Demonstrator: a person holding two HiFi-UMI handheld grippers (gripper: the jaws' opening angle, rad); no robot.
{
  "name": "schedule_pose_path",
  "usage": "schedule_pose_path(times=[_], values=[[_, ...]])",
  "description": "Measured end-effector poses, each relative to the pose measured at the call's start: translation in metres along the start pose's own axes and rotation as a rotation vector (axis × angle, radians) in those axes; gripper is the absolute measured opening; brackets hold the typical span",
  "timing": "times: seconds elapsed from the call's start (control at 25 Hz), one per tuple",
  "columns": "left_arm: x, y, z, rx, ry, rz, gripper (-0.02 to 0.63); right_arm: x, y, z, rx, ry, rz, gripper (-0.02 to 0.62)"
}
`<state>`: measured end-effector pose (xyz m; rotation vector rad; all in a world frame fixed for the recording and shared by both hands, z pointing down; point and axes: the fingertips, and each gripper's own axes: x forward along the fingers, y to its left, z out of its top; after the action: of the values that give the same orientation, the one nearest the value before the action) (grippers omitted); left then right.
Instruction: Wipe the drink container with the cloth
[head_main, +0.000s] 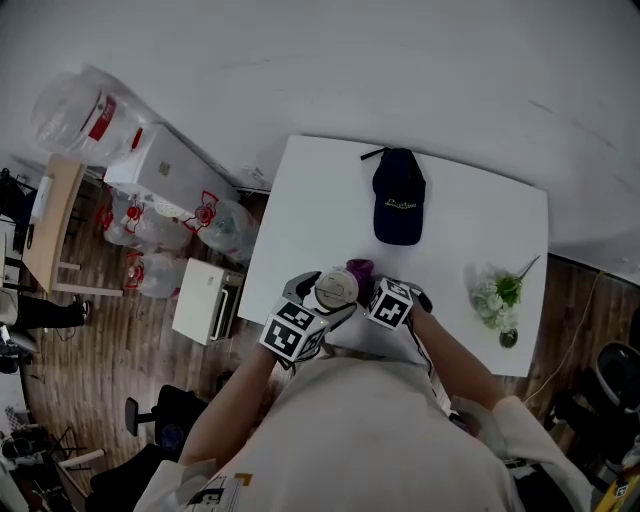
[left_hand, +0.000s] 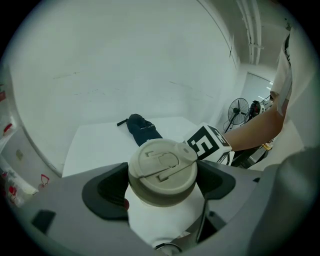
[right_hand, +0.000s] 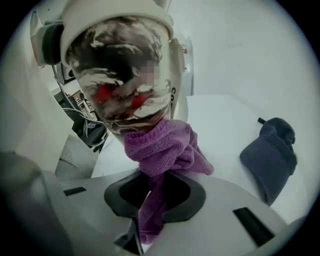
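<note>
Over the bench's (head_main: 300, 210) near edge, my left hand-held gripper (left_hand: 162, 195) clamps the drink container (left_hand: 161, 170) below its lid. My right hand-held gripper (right_hand: 155, 195) pinches the purple cloth (right_hand: 162, 145) against its wall. I'd press lightly and stroke along the wall, left grip firm.

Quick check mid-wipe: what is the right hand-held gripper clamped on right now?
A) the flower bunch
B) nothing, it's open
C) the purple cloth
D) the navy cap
C: in the right gripper view the purple cloth sits pinched between the jaws of the right hand-held gripper, bunched against the drink container, which the left hand-held gripper clamps; the navy cap lies apart on the table.
</note>
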<state>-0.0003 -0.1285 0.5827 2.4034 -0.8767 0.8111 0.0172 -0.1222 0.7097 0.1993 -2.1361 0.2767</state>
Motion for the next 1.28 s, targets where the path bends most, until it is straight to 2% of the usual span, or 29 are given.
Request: schedule_pose_path(times=[0.48, 0.68, 0.88, 1.0, 1.16, 1.28], values=[[0.000, 0.001, 0.001, -0.029, -0.015, -0.009, 0.417, -0.115, 0.001, 0.068, -0.149, -0.115, -0.062, 0.084], [0.002, -0.001, 0.001, -0.039, -0.017, -0.016, 0.416, -0.089, -0.005, 0.059, -0.085, -0.131, 0.003, 0.081], [0.001, -0.001, 0.001, -0.049, -0.022, -0.023, 0.417, -0.033, 0.004, 0.020, -0.085, 0.015, 0.083, 0.083], [0.002, -0.002, 0.000, -0.051, -0.023, -0.026, 0.416, -0.007, 0.017, -0.003, -0.075, 0.069, 0.108, 0.083], [0.002, -0.002, 0.001, -0.052, -0.021, -0.030, 0.417, -0.011, 0.031, -0.005, -0.060, 0.060, 0.092, 0.083], [0.001, -0.001, 0.001, -0.056, -0.022, -0.027, 0.416, -0.034, 0.049, 0.007, -0.093, 0.028, 0.104, 0.083]])
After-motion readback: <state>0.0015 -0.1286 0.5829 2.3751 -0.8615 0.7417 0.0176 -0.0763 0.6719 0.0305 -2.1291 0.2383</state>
